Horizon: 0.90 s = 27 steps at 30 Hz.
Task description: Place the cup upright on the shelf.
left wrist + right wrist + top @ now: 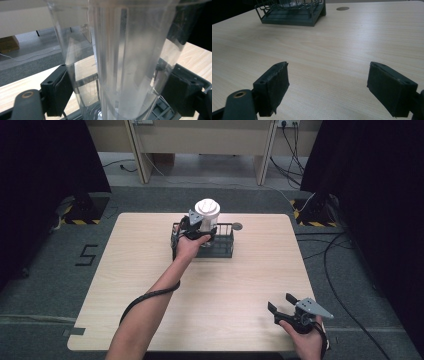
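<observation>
Tabletop (150, 285): pale wood, mostly bare.
Rack (225, 247): dark wire basket at the far middle.
Cup (207, 212): clear, tall, white-lidded, standing in the rack's left end.
Left gripper (196, 227): jaws pressed on the cup's walls; best kept upright, squeezed gently.
Right gripper (281, 304): near right, jaws wide apart, holding nothing.

You've got round grey disc (237, 226) on table (150, 250), just right of rack; black "5" mark (86, 255) on floor, left of table.
</observation>
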Motion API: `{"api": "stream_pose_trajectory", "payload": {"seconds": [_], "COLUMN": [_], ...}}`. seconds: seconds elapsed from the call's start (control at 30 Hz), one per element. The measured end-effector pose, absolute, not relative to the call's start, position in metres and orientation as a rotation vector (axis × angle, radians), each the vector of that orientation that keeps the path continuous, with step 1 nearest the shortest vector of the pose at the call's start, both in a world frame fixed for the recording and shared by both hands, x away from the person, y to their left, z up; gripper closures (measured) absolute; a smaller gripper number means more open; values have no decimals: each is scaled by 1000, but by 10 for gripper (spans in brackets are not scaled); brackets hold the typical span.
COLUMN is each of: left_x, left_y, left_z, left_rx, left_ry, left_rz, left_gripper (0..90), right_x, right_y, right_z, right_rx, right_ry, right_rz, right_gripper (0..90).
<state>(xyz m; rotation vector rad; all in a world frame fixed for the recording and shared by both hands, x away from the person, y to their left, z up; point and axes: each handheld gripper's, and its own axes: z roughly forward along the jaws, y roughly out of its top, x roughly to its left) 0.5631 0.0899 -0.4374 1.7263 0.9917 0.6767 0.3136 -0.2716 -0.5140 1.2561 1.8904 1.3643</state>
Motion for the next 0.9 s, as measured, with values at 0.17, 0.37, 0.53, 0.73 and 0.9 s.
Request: {"api": "stream_pose_trajectory", "payload": {"seconds": [0.17,0.37,0.53,0.73,0.9], "left_x": [562,560,560,554,547], "left_y": [92,95,94,96,99], "left_z": [-439,-441,-441,-438,-432], "left_rx": [1731,1720,1726,1728,1729], "left_ry": [981,976,965,945,925], "left_rz": [672,671,680,709,731], "left_gripper": [171,168,162,144,143], "right_x": [314,314,314,314,314], "right_y": [-271,-271,-271,-271,-271], "right_z": [-514,-514,-514,-514,-514], "right_rx": [1253,1258,1255,1270,1259], "right_ry": [1892,1899,1898,1899,1898], "right_rz": [1364,1360,1358,1365,1357], "right_gripper": [180,179,178,178,177]}}
